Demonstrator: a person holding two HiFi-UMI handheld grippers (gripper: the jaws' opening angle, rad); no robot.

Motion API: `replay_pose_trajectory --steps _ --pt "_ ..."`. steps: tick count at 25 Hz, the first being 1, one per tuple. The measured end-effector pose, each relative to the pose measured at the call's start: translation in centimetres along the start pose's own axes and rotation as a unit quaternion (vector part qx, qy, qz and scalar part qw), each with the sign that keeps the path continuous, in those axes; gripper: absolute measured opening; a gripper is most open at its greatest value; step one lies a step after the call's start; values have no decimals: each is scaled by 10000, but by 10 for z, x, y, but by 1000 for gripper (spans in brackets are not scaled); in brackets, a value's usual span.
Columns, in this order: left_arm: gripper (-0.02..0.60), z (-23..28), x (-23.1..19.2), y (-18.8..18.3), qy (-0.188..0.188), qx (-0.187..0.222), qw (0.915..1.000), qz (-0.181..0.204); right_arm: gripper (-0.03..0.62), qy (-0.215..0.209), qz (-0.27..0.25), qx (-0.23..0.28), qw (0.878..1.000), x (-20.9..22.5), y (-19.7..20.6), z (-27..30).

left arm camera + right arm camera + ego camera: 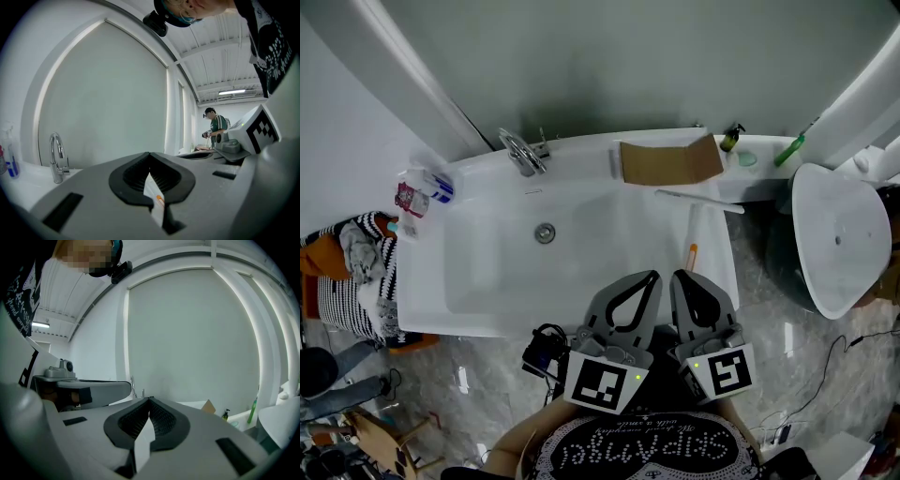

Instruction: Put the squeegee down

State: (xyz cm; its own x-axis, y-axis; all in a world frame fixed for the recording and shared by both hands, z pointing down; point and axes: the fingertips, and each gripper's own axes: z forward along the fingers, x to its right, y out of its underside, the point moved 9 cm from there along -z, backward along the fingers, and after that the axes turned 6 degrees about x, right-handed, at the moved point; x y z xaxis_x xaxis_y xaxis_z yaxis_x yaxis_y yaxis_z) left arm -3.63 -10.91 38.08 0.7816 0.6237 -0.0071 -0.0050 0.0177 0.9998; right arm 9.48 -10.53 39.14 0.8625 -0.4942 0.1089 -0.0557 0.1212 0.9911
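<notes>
stage: put-down looks complete | white T-shaped squeegee with an orange mark on its handle (pixel 694 230): lies flat at the right end of the white bathtub (pixel 478 309), touched by neither tool | left gripper (pixel 652 276): jaws together, empty, just short of the squeegee | right gripper (pixel 680 275): jaws together, empty | remaining: nothing evident

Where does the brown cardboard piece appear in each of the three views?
Head view: cardboard piece on the back rim of the sink, right of the faucet.
Left gripper view: not in it.
Right gripper view: low, right of centre.
Shared landmark: the grey wall.
</notes>
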Motion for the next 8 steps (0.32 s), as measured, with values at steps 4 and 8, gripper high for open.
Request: replay_pose_trajectory --steps 4,8 --pt "5 1 0 -2 7 3 10000 44 20 -12 3 15 10000 1 -1 0" --pt "5 3 1 -3 -1 28 10000 77 20 -28 20 2 10000 4 -2 -1"
